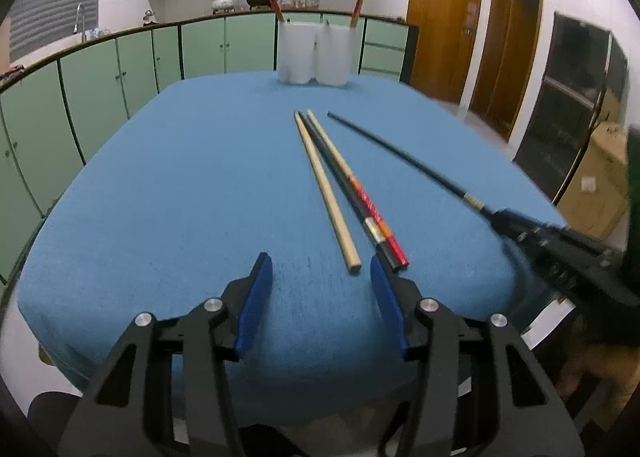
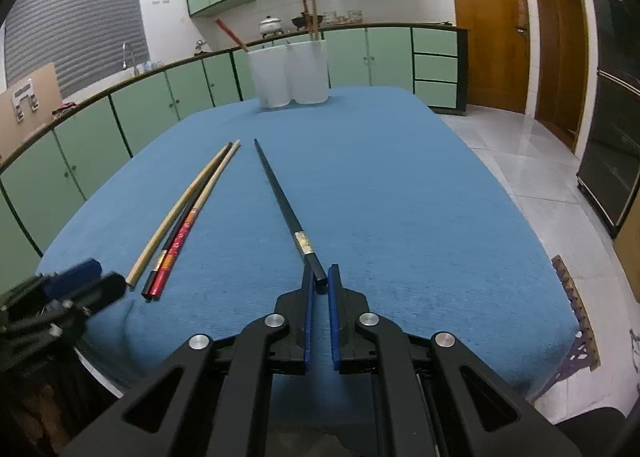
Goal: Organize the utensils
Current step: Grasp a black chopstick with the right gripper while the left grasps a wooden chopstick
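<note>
Three chopsticks lie side by side on the blue table: a plain wooden one, a black one and a red-ended one. My left gripper is open just short of their near ends. My right gripper is shut on the near end of a long black chopstick, which points toward the far edge. That chopstick and the right gripper also show in the left wrist view. Two white holders with chopsticks in them stand at the far edge.
The table's blue cloth ends close under both grippers. Green kitchen cabinets run behind and to the left. Wooden doors and tiled floor lie to the right.
</note>
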`<state>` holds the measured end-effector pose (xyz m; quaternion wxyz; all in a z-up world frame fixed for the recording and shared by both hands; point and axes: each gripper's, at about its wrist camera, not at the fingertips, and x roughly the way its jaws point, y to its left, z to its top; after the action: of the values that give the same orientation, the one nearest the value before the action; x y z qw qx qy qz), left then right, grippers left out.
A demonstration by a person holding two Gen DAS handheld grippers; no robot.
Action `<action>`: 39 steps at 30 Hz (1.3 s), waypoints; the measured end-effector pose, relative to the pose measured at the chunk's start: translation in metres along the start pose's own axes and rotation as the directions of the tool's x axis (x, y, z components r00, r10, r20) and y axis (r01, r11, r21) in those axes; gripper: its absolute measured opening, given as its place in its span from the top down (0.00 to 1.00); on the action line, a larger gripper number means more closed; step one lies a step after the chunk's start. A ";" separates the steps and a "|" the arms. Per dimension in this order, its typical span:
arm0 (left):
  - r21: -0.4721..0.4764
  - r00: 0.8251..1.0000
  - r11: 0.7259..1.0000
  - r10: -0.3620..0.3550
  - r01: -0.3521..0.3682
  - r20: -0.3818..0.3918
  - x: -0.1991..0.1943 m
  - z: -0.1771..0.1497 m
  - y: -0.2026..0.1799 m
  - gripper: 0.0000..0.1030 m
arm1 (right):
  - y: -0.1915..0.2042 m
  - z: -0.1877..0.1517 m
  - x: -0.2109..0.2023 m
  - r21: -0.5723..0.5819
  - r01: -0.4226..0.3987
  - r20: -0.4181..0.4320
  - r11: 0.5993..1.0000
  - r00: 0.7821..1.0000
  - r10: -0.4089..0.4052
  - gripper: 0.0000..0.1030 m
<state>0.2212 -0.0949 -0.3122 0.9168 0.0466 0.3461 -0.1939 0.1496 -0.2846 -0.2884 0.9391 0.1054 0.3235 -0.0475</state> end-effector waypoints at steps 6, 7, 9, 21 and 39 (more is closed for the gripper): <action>0.000 0.997 0.998 0.071 -0.071 0.008 0.005 0.002 0.000 0.70 | 0.010 -0.006 -0.004 -0.026 -0.038 -0.003 0.999 0.999 0.038 0.93; -0.007 0.997 0.997 0.077 -0.077 0.009 0.005 0.003 0.001 0.74 | 0.012 -0.006 -0.004 -0.037 -0.045 -0.003 0.998 0.999 0.045 0.93; -0.035 0.996 0.996 0.086 -0.085 0.009 0.004 0.004 0.008 0.79 | 0.016 -0.007 -0.005 -0.066 -0.046 0.004 0.997 0.999 0.046 0.93; -0.025 0.999 0.999 0.025 -0.024 0.020 0.010 0.006 0.006 0.82 | 0.025 -0.010 -0.001 -0.094 -0.047 0.020 0.994 0.999 0.049 0.88; -0.095 0.995 0.995 -0.022 0.031 0.098 -0.023 0.036 0.012 0.94 | 0.040 0.018 -0.041 -0.094 -0.105 0.078 0.990 0.991 0.113 0.94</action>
<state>0.2323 -0.0847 -0.2710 0.9310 -0.0119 0.3108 -0.1911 0.1347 -0.2492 -0.2423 0.9567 0.0784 0.2798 0.0142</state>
